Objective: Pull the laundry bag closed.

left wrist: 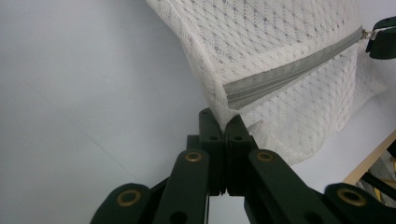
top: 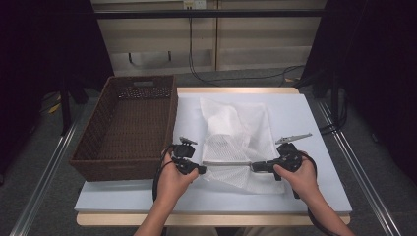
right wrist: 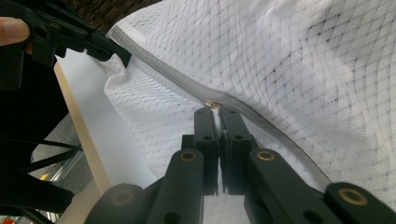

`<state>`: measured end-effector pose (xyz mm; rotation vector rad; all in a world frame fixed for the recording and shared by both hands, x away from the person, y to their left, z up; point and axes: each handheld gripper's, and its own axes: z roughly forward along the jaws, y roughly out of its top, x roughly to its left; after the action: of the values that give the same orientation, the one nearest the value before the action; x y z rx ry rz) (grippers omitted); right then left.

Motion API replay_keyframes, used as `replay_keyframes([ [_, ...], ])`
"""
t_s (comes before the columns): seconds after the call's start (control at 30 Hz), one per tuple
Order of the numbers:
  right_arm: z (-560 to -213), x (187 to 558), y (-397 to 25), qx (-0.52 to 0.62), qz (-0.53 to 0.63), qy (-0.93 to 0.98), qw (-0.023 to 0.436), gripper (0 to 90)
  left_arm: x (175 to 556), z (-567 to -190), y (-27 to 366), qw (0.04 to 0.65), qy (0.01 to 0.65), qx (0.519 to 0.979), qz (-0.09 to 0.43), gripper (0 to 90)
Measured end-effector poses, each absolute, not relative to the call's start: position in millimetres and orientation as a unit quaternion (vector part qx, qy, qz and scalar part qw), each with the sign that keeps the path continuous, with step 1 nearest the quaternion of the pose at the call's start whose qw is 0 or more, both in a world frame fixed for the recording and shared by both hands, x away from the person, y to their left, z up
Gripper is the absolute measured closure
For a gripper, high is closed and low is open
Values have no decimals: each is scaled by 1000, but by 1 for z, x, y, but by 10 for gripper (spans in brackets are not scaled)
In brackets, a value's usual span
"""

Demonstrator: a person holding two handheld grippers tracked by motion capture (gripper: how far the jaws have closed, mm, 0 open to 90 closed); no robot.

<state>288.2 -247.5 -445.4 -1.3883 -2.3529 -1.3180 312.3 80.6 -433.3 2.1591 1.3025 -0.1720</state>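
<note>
High view puts your white mesh laundry bag (top: 236,142) in the middle of the white table top (top: 314,128), just right of the brown woven basket (top: 128,128), with its grey zipper (top: 228,163) stretched straight between your two tools. Your left gripper (top: 200,169) has its jaws closed on the bag's corner at the zipper's end; in the left gripper view the fabric bunches between them. Your right gripper (right wrist: 218,112) has its jaws pressed together on the small metal zipper pull (right wrist: 214,104), partway along the zipper.
</note>
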Motion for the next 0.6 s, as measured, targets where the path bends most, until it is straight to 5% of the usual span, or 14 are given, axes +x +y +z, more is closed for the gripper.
replay_keyframes([
  [0.6,-445,290,-251,-458,-437,-771,62,868,311,-433,79,291,488,820,-69,893],
])
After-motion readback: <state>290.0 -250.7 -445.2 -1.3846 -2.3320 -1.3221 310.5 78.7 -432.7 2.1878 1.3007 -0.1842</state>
